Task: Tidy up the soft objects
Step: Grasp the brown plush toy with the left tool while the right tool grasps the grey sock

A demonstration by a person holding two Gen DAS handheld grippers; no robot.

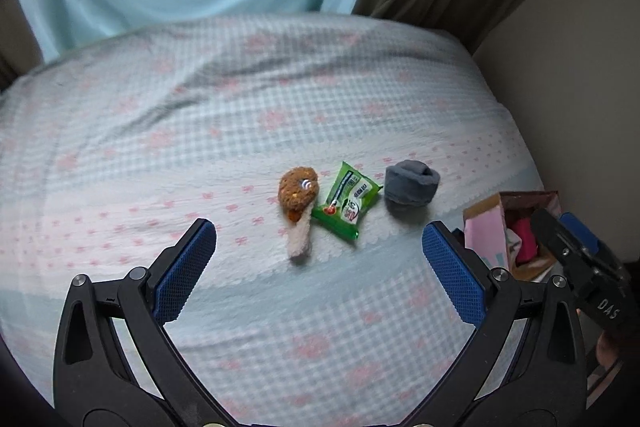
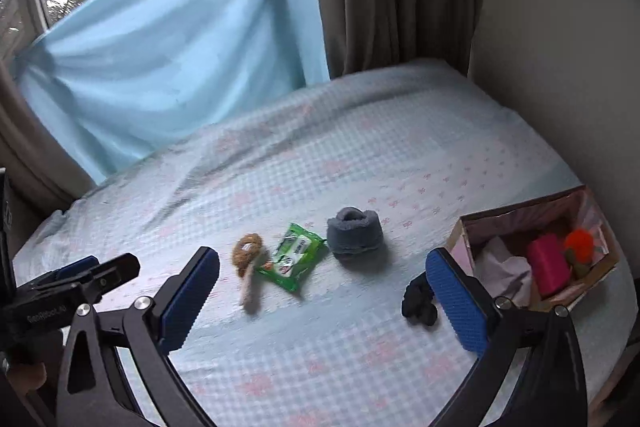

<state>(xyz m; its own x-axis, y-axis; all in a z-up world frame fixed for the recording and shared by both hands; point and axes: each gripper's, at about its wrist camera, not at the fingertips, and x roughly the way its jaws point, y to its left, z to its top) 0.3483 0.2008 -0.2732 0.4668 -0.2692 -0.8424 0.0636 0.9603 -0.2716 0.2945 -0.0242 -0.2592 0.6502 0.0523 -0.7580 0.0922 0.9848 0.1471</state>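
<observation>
surface: bed (image 1: 160, 131) with checked pale sheet, pink bow print; no desk here
left claw (image 1: 319, 251): spread wide, empty, hovering above the sheet just short of the toy row
right claw (image 2: 322, 291): spread wide, empty, also above the sheet; its tip shows at the right edge of the left wrist view
loose items: plush drumstick (image 1: 298, 201), green snack packet (image 1: 347, 203), grey rolled sock (image 1: 411, 187) in a row mid-bed, drumstick touching the packet, sock a little apart
extra item: black sock bundle (image 2: 418, 301) on the sheet, just beside the right claw's right finger, near the box
target: cardboard box (image 2: 464, 233) at the bed's right edge; holds a pink block (image 2: 547, 265), orange pompom (image 2: 579, 242), pale cloth (image 2: 502, 269)
step: judged mid-task, some items boxed, four left out; both claws between grabs
next move: likely right claw drops onto the black bundle, closes, carries it into the box; needs a low approach so the pads pinch fabric, not sheet
blur: right wrist view smeared, details soft
</observation>
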